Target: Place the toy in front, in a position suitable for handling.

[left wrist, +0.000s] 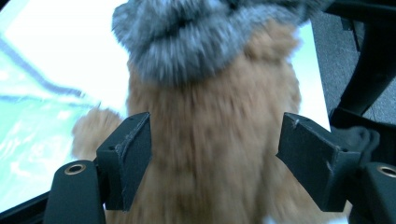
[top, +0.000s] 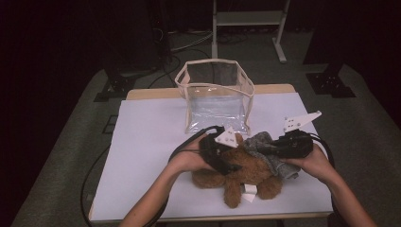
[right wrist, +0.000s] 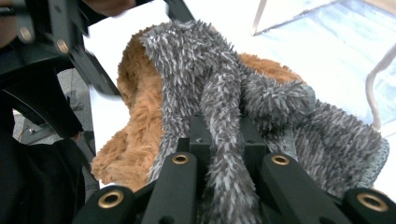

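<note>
A: Where does the teddy bear [top: 246,170] sit, and why that way?

B: It lies on the white bench [top: 142,156] near the front edge, in front of the clear bag [top: 215,97], which stands open-topped behind it; I judge the bag is where the toy is meant to go, so keeping it close makes sense. A grey fuzzy cloth [right wrist: 280,107] is draped over the bear's upper body.

A: What is the right gripper [top: 283,146] doing?

B: Its 2 fingers [right wrist: 180,182] are pinched tight on a strand of that grey cloth, probably to lift or steady it.

A: And the left gripper [top: 224,161]?

B: In the left gripper view its 2 fingers [left wrist: 128,154] stand wide on either side of the brown body, flanking the fur without clearly pressing; it holds nothing.

A: The arms?

B: Both forearms come in from the near edge and converge on the toy; the left hand [top: 189,158] lies low over the bear's left side, the right hand [top: 314,163] cups its gripper from the opposite side, angled inward.
</note>
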The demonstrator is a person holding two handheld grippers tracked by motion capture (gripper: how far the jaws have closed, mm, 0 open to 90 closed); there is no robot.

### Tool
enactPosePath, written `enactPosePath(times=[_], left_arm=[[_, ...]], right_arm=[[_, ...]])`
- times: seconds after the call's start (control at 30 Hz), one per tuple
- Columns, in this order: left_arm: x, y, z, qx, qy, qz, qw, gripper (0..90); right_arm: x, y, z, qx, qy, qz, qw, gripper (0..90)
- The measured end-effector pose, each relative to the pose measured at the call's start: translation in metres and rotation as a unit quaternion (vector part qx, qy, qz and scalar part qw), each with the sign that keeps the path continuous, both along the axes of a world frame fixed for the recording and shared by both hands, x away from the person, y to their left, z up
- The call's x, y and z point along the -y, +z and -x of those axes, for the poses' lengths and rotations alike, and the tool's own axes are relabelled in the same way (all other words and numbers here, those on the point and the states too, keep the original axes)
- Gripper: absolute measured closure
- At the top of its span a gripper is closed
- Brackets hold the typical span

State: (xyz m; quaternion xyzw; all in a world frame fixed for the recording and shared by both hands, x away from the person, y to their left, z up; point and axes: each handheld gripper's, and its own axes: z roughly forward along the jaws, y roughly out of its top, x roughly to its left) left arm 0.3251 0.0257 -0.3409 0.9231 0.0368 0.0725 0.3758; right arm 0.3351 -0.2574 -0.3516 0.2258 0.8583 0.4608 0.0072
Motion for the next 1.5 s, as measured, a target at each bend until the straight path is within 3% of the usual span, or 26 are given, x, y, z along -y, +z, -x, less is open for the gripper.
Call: enactPosePath(times=[0.13, 0.27, 0.47, 0.63, 0.7, 0.77, 0.9, 1.0, 1.13, 1.27, 1.37, 1.5], left_arm=[[-0.029, -0.008, 0.0, -0.003, 0.026, -0.005, 0.9996, 32.0], [-0.035, -0.023, -0.001, -0.012, 0.032, -0.001, 0.9994, 36.2], [-0.028, -0.025, -0.002, -0.008, 0.025, 0.01, 0.9996, 38.0], [-0.04, -0.021, 0.0, -0.004, 0.028, 0.024, 0.9993, 33.7], [-0.049, -0.02, 0.001, -0.002, 0.04, 0.031, 0.9987, 27.8], [-0.06, -0.02, 0.002, -0.001, 0.049, 0.04, 0.998, 27.7], [-0.075, -0.029, 0.002, -0.02, 0.057, 0.056, 0.9966, 29.9], [-0.075, -0.042, 0.002, -0.04, 0.051, 0.072, 0.9953, 36.1], [-0.073, -0.05, 0.001, -0.049, 0.051, 0.096, 0.9929, 45.1], [-0.066, -0.052, 0.001, -0.05, 0.044, 0.096, 0.9931, 46.6], [-0.057, -0.051, 0.0, -0.045, 0.04, 0.091, 0.994, 46.6], [-0.047, -0.05, -0.002, -0.037, 0.037, 0.082, 0.9953, 45.9]], right_arm=[[0.003, -0.004, -0.002, -0.006, -0.004, 0.006, 1.0, 80.0], [-0.003, 0.007, -0.002, 0.004, -0.001, 0.008, 1.0, 80.0], [-0.044, 0.033, -0.002, 0.037, 0.04, 0.03, 0.9981, 79.9], [-0.071, 0.02, -0.007, 0.037, 0.066, 0.075, 0.9944, 80.0], [-0.067, 0.012, -0.009, 0.033, 0.063, 0.082, 0.9941, 80.1], [-0.056, 0.006, -0.009, 0.026, 0.053, 0.084, 0.9948, 80.2], [-0.03, -0.006, -0.008, 0.003, 0.04, 0.058, 0.9975, 80.5], [-0.024, -0.008, -0.005, 0.003, 0.037, 0.054, 0.9979, 80.5], [-0.03, -0.004, -0.006, 0.006, 0.038, 0.075, 0.9964, 80.5], [-0.045, 0.011, -0.004, 0.033, 0.04, 0.103, 0.9933, 80.5], [-0.064, 0.018, 0.0, 0.042, 0.063, 0.104, 0.9916, 80.4], [-0.086, 0.016, 0.004, 0.048, 0.085, 0.101, 0.9901, 80.4]])
